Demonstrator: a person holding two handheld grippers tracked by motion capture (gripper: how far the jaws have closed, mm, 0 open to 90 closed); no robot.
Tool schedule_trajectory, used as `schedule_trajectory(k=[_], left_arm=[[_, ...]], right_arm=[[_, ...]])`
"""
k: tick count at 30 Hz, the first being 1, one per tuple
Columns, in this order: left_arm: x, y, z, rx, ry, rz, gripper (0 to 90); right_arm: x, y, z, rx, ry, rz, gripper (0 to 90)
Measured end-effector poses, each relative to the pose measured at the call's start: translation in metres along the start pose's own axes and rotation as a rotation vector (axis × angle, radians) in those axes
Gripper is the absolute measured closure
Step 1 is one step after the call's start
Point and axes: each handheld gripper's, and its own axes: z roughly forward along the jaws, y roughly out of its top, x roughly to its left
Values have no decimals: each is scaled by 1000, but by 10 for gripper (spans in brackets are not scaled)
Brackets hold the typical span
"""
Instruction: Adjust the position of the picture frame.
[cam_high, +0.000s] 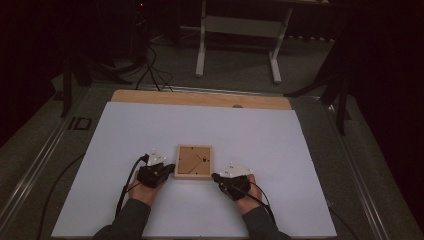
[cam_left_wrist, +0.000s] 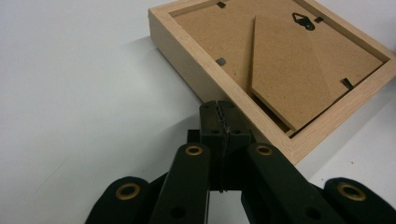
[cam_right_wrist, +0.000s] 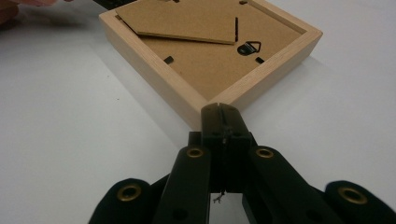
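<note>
A small wooden picture frame (cam_high: 193, 162) lies face down in the middle of the white table, its brown backing board, stand flap and black hanger up. My left gripper (cam_high: 171, 168) rests at the frame's near left corner, jaws shut with nothing between them. In the left gripper view the shut tips of that gripper (cam_left_wrist: 219, 108) sit against the side of the frame (cam_left_wrist: 280, 70). My right gripper (cam_high: 215, 176) is at the near right corner, also shut and empty. In the right gripper view its closed tips (cam_right_wrist: 221, 111) meet a corner of the frame (cam_right_wrist: 205, 51).
The white tabletop (cam_high: 150, 125) has a wooden strip (cam_high: 200, 98) along its far edge. Beyond it stand a white table frame (cam_high: 240, 40) and dark stands on a grey floor. Cables trail from both grippers toward the near edge.
</note>
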Motion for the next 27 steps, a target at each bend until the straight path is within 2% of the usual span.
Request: schedule_trajectory(k=[19,27], left_arm=[[-7,2,4,-1,-9,3,899],[-7,1,4,-3,-14,0,897]], right_arm=[[-8,-1,-2,-2,-26,24,899],[-8,-1,-2,0,-29,20,899]])
